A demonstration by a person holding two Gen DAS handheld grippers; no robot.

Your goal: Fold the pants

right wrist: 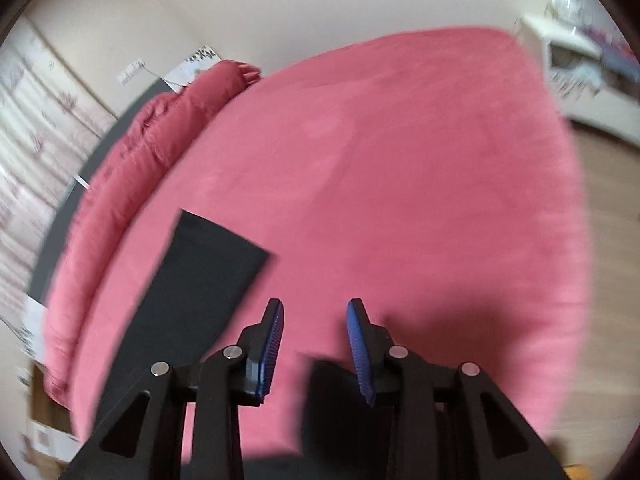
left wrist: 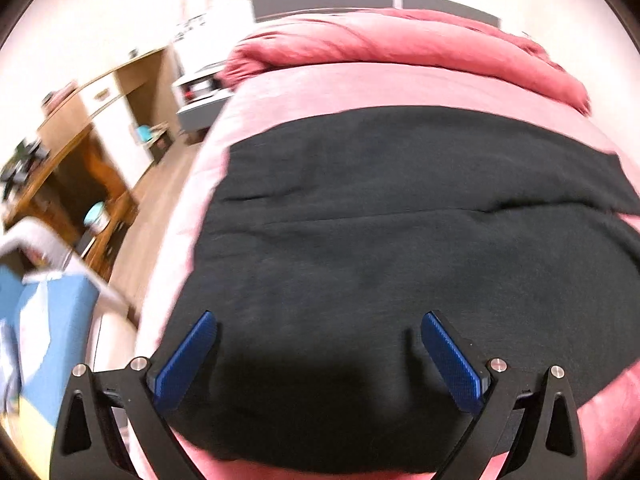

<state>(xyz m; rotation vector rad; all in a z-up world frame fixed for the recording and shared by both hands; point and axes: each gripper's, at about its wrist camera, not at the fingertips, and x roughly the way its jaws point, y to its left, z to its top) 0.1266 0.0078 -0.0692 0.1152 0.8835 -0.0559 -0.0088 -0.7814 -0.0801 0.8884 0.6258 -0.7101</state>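
Observation:
Black pants (left wrist: 380, 240) lie spread flat across the pink bed (left wrist: 320, 88), filling most of the left wrist view. My left gripper (left wrist: 318, 316) hovers over their near part, jaws wide open, with no cloth pinched between the blue pads (left wrist: 188, 360). In the right wrist view one straight-edged end of the pants (right wrist: 200, 280) lies on the bed (right wrist: 400, 180) left of my right gripper (right wrist: 315, 304). Its jaws stand partly open, and pink sheet shows between them. Another dark patch of cloth (right wrist: 332, 396) sits low by the right finger's base; I cannot tell if it touches.
A rolled red duvet (left wrist: 392, 44) lies along the dark headboard (left wrist: 320, 0). Wooden furniture (left wrist: 80, 152) and a blue item (left wrist: 48, 320) stand left of the bed over wood floor (left wrist: 160, 208). A white cabinet (right wrist: 580, 76) stands beyond the bed's far right corner.

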